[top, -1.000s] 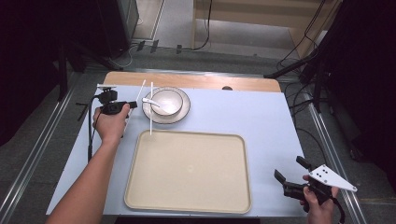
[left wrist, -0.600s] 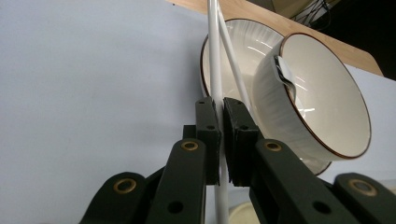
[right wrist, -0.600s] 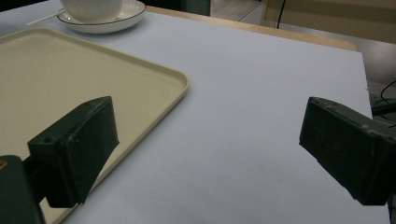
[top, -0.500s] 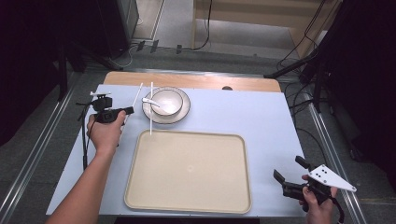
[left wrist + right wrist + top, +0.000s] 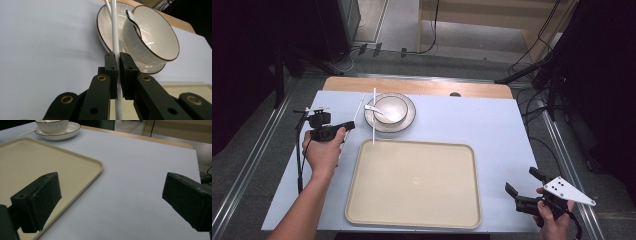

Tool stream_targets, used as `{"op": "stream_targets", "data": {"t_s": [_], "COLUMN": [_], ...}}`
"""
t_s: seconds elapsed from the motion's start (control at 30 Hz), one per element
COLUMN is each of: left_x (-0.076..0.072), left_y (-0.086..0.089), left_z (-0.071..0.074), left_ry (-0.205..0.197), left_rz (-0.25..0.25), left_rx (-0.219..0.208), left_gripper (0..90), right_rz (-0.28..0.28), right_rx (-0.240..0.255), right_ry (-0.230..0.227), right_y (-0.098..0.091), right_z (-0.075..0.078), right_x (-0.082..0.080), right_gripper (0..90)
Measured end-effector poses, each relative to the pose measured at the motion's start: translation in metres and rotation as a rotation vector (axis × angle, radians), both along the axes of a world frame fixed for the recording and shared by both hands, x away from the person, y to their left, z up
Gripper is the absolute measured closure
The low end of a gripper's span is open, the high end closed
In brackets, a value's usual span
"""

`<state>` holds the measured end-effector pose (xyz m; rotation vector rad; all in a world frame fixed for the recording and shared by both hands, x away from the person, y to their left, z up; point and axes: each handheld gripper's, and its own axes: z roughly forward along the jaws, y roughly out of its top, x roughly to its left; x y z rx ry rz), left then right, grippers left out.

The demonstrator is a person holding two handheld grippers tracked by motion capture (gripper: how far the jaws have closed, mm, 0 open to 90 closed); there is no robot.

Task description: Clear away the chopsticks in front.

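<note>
My left gripper (image 5: 348, 124) is at the table's left, shut on a thin white chopstick (image 5: 359, 106) that slants up toward the plate. In the left gripper view the jaws (image 5: 117, 56) pinch that chopstick (image 5: 114, 30) near its middle. A second white chopstick (image 5: 373, 117) lies straight, from beside the plate down to the tray's far rim. A white bowl (image 5: 389, 108) with a white spoon (image 5: 373, 108) in it stands on a dark-rimmed plate (image 5: 408, 120). My right gripper (image 5: 524, 183) is held open and empty at the near right corner; in its own view the jaws (image 5: 110, 197) stand wide apart over bare table.
A large beige tray (image 5: 412, 185) lies empty in the middle near side of the pale blue table (image 5: 492, 130). A wooden strip (image 5: 422, 86) runs along the far edge. Cables and dark stands lie on the floor beyond and to the right.
My left hand has drawn left and toward the near side, carrying the slanted chopstick a little away from the plate. The straight chopstick, bowl, tray and right gripper have stayed put.
</note>
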<state>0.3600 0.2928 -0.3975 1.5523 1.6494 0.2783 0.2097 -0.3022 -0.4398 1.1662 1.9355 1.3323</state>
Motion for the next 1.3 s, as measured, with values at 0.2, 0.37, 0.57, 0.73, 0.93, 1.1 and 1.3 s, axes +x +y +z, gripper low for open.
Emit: {"op": "stream_targets", "data": {"t_s": [0.2,0.37,0.57,0.73,0.93,1.1,1.3], "left_x": [-0.013,-0.022,-0.037,-0.048,-0.061,-0.074,-0.087], "left_y": [-0.002,-0.003,-0.006,-0.005,-0.004,-0.005,-0.006], "left_z": [0.000,-0.001,-0.003,-0.005,-0.008,-0.011,-0.016], "left_ry": [-0.013,-0.016,-0.018,-0.022,-0.027,-0.026,-0.021], "left_rz": [-0.005,-0.005,-0.013,-0.007,0.001,-0.003,0.004], "left_rx": [0.006,0.021,0.027,0.007,0.005,0.006,-0.001], "left_gripper": [86.3,86.3,86.3,86.2,86.3,86.3,86.2], "right_rz": [-0.002,-0.001,-0.001,0.003,0.002,0.003,0.004], "right_rx": [0.002,0.004,0.006,0.000,0.001,-0.001,-0.001], "right_ry": [0.001,-0.002,-0.003,-0.006,-0.007,-0.009,-0.007], "right_y": [0.000,-0.001,0.000,0.000,0.001,0.001,0.002], "right_z": [0.000,-0.001,-0.001,-0.001,-0.001,0.000,0.000], "right_x": [0.000,0.000,0.000,0.000,0.000,0.000,0.000], "right_gripper": [2.3,2.3,2.3,2.3,2.3,2.3,2.3]}}
